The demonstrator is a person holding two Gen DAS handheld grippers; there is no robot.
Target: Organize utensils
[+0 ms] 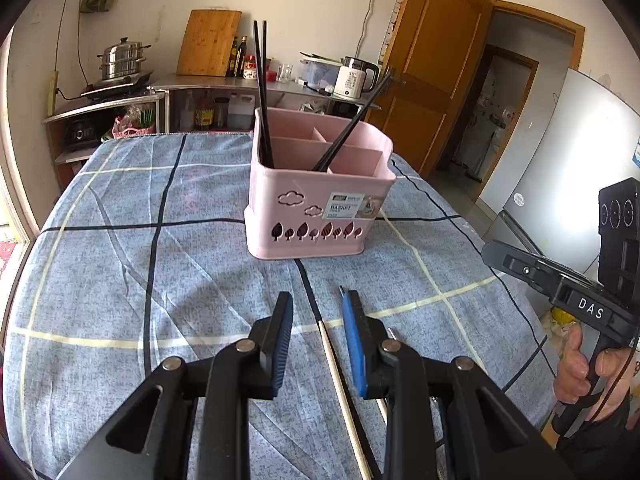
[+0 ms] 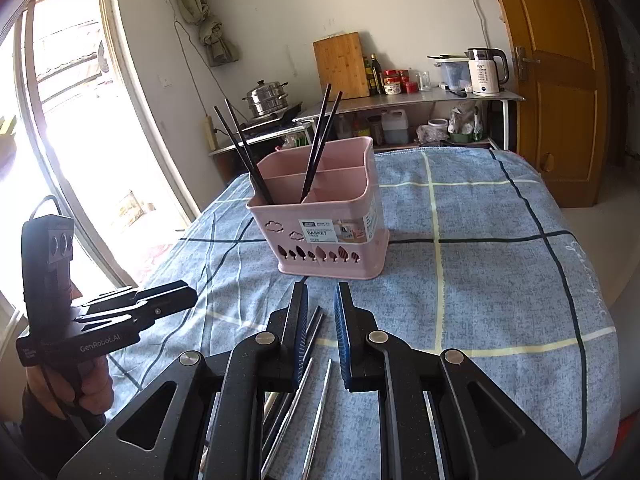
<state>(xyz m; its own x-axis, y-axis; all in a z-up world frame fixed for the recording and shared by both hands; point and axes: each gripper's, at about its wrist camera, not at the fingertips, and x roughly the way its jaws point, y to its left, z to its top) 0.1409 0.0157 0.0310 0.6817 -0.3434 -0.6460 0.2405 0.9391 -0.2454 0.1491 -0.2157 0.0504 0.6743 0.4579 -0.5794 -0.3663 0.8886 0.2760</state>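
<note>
so both tools (image 1: 316, 300) (image 2: 320, 292) gape unloaded; thin steel chopsticks (image 2: 316, 400) on desk: light, stiff, slippery — pinch mid-shaft.

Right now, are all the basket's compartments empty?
No. In the right wrist view the pink basket holds two pairs of black chopsticks, standing in separate compartments.

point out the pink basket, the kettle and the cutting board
pink basket (image 1: 304, 216): left wrist view, on its front wall by the cloud cutouts
kettle (image 2: 484, 74): right wrist view, on its white body
cutting board (image 1: 208, 42): left wrist view, on the middle of its wooden face
</note>
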